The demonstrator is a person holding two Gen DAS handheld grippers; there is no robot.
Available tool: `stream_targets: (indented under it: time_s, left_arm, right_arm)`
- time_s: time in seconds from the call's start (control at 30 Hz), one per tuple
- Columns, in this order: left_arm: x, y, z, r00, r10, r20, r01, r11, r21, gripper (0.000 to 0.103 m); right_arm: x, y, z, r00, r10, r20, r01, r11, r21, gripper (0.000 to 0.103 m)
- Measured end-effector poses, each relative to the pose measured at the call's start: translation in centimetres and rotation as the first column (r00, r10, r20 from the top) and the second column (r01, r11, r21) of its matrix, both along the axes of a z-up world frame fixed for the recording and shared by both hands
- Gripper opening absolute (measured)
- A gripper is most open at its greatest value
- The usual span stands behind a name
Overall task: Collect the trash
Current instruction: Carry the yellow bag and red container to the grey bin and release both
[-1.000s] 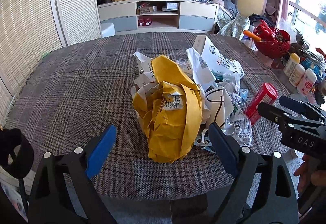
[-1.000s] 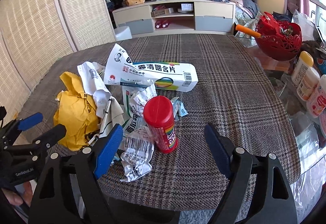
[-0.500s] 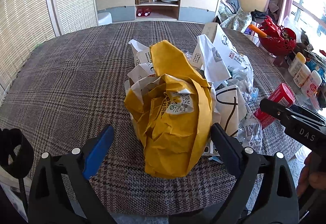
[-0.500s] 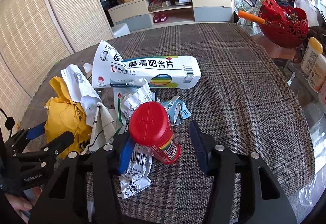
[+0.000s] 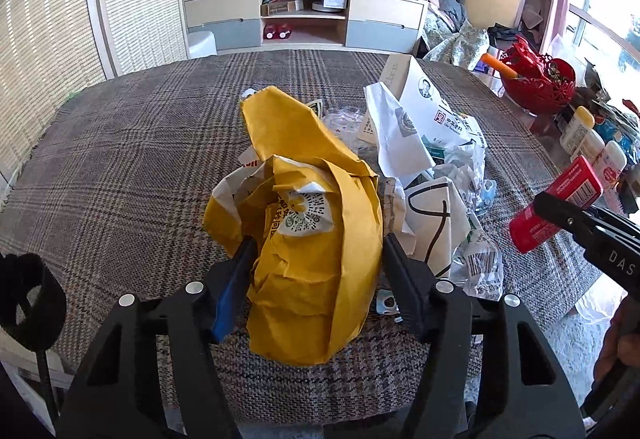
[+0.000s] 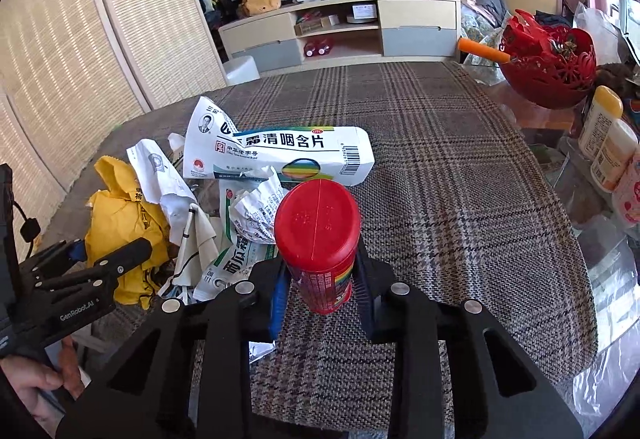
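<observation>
Both grippers have closed in since a second ago: the left gripper [image 5: 316, 267] is narrowing its jaws against a crumpled yellow paper bag [image 5: 308, 223] on the plaid tablecloth [image 5: 120, 167], while the right gripper [image 6: 320, 279] is closing, pads pressing a red canister [image 6: 320, 239] beside the white lozenge box [image 6: 280, 155].

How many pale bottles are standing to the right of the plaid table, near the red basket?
3: a yellow-capped bottle nearest the red basket, a cream bottle beside it, and a pink-labelled bottle at the frame edge. More may be hidden.
</observation>
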State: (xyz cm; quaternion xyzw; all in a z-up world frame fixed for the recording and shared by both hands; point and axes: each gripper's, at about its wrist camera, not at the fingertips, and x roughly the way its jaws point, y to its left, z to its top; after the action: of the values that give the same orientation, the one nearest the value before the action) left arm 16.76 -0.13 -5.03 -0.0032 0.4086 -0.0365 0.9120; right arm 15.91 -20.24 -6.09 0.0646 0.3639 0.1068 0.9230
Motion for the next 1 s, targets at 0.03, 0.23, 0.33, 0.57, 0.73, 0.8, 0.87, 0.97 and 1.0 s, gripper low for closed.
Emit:
stream_targets:
  time_s: [0.03, 0.23, 0.33, 0.57, 0.73, 0.8, 0.87, 0.97, 1.0]
  left_arm:
    - [-0.3, 0.2, 0.3, 1.000, 0.004, 0.010, -0.004, 1.000, 0.009, 0.060]
    - [-2.5, 0.9, 2.9, 0.997, 0.008, 0.077, -0.008, 1.000, 0.007, 0.060]
    - [-4.0, 0.8, 4.1, 0.995, -0.011, 0.101, 0.011, 1.000, 0.005, 0.060]
    - [-8.2, 0.1, 4.3, 0.994, -0.046, 0.103, 0.043, 0.999, 0.029, 0.060]
    - [-11.6, 0.4, 4.2, 0.994, -0.041, 0.101, 0.041, 0.999, 0.003, 0.060]
    - [-12.9, 0.3, 4.4, 0.992, -0.043, 0.116, 0.043, 0.999, 0.004, 0.060]
    - [-14.4, 0.1, 4.5, 0.992, -0.048, 0.121, 0.050, 0.999, -0.012, 0.060]
    - [-16.2, -0.5, 3.9, 0.991, -0.056, 0.118, 0.059, 0.998, -0.023, 0.060]
    - [-16.8, -0.8, 3.5, 0.992, -0.060, 0.111, 0.064, 0.997, -0.031, 0.060]
  right_arm:
    - [-0.2, -0.1, 0.2, 1.000, 0.002, 0.005, -0.002, 1.000, -0.001, 0.030]
    - [-1.1, -0.1, 1.0, 0.999, 0.032, 0.028, -0.032, 0.999, -0.021, 0.030]
    - [-2.3, 0.2, 1.4, 0.998, 0.051, 0.042, -0.049, 0.998, -0.044, 0.030]
    - [-7.1, -0.3, 1.7, 0.994, 0.090, 0.058, -0.088, 0.995, -0.042, 0.030]
    - [-10.6, -0.9, 2.3, 0.990, 0.113, 0.086, -0.111, 0.994, -0.023, 0.030]
    - [-11.5, -0.9, 2.5, 0.989, 0.112, 0.097, -0.109, 0.993, -0.036, 0.030]
    - [-12.3, -1.1, 2.3, 0.990, 0.104, 0.096, -0.102, 0.994, -0.028, 0.030]
    - [-13.7, -1.5, 1.6, 0.991, 0.102, 0.081, -0.101, 0.995, -0.016, 0.030]
    - [-14.1, -1.5, 1.4, 0.992, 0.101, 0.081, -0.100, 0.995, -0.016, 0.030]
